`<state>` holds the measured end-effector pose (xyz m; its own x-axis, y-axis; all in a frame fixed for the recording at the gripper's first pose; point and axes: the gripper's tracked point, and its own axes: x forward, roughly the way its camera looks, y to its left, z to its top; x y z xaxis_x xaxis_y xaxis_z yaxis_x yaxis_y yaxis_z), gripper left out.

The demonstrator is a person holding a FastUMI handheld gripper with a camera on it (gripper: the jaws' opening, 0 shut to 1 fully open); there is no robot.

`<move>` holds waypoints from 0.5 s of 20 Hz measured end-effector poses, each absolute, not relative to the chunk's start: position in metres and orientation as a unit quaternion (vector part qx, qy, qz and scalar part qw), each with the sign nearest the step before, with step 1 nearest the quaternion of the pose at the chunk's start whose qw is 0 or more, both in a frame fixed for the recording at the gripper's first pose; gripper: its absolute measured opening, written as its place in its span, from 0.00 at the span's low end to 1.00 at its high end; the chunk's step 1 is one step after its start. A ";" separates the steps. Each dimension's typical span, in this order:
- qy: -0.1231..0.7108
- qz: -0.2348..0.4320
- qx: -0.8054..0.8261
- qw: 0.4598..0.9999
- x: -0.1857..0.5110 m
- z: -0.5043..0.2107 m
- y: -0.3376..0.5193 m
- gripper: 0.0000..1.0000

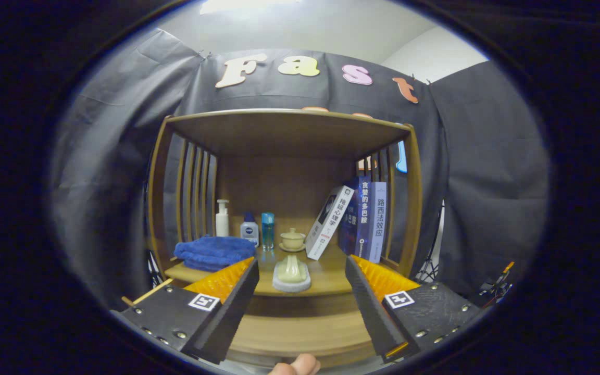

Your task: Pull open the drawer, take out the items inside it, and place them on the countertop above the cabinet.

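Drawer [300,333] front below bench [326,281] front edge, seemingly shut | no handle visible; likely stiff wood, grip its top lip | tongs [301,291] spread apart, empty, hovering before it

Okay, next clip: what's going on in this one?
A person holds the gripper facing a wooden cabinet, its fingers spread open and gripping nothing. Just ahead, between them, a pale ceramic piece on a small tray sits on the countertop. Farther back are a folded blue towel, a pump bottle, two small bottles, a lidded cup and some books, one leaning. A fingertip shows below the fingers. No open drawer can be seen.
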<state>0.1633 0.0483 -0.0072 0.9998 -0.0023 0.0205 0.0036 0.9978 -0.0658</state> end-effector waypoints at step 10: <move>0.057 -0.001 -0.018 0.998 0.104 -0.109 0.042 0.99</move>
<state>0.1043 0.0421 -0.1087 0.9935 -0.0035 -0.1137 -0.0005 0.9994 -0.0357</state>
